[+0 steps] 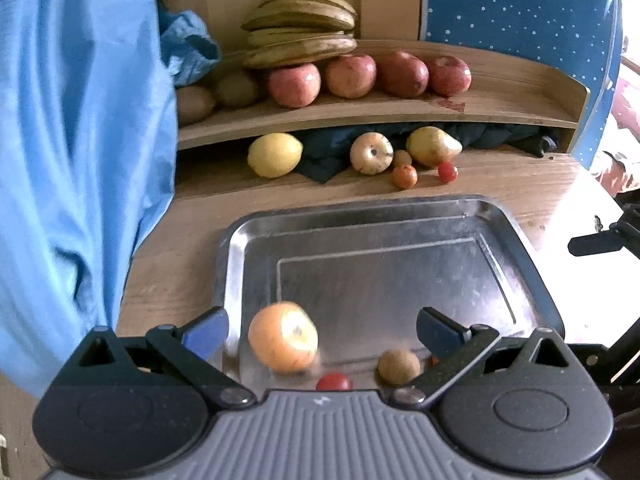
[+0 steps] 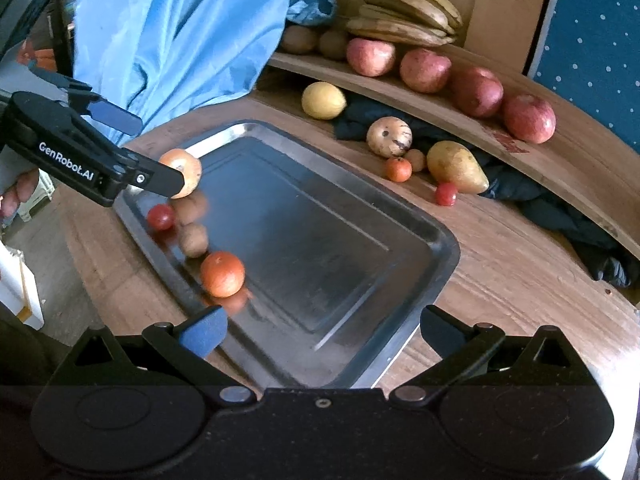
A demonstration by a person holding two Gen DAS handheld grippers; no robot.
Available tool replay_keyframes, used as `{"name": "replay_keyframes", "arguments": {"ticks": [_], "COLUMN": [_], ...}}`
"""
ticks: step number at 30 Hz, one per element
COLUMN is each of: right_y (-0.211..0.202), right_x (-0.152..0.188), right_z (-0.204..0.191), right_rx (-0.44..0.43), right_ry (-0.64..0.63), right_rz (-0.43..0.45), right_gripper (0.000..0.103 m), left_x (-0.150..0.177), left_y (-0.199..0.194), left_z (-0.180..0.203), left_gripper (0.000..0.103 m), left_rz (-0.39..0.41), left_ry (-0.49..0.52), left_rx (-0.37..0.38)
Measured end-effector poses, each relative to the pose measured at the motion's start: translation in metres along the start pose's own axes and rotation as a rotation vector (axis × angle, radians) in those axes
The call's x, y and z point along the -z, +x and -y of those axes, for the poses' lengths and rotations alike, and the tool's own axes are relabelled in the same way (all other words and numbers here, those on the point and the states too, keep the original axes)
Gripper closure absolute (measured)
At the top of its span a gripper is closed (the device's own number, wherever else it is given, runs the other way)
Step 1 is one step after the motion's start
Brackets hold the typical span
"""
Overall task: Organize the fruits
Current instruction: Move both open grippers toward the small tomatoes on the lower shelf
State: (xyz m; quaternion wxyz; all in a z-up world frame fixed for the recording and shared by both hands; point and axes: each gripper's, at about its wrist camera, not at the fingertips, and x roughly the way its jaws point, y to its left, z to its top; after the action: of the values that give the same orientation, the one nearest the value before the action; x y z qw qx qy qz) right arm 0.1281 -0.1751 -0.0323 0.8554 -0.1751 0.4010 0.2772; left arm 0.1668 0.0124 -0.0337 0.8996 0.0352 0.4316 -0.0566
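Both grippers hover spread wide over a metal tray (image 2: 400, 240) on a round wooden table (image 2: 520, 264): the right gripper (image 2: 320, 330) is empty, while a blurred pale orange fruit (image 1: 283, 337) sits between the left gripper (image 1: 322, 330) fingers, untouched by either. Near it in the tray lie a small red fruit (image 2: 161, 217), a brown one (image 2: 193, 240) and an orange one (image 2: 222, 273). Beyond, apples (image 2: 424, 70) and bananas (image 2: 408, 14) fill a wooden shelf (image 2: 560, 160).
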Motion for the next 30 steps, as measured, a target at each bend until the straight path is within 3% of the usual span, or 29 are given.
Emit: {"name": "replay_keyframes", "arguments": {"ticks": [30], "right_y": [0.043], "right_x": [-0.041], "right_z": [0.034], "right_rx": [0.159], "right_ry": [0.12], "right_rz": [-0.028], "right_gripper": [0.001], "left_x": [-0.088], "left_y": [0.077], "left_z": [0.002], "left_gripper": [0.0], "left_rz": [0.009], "left_ry": [0.094], "left_rx": [0.06]}}
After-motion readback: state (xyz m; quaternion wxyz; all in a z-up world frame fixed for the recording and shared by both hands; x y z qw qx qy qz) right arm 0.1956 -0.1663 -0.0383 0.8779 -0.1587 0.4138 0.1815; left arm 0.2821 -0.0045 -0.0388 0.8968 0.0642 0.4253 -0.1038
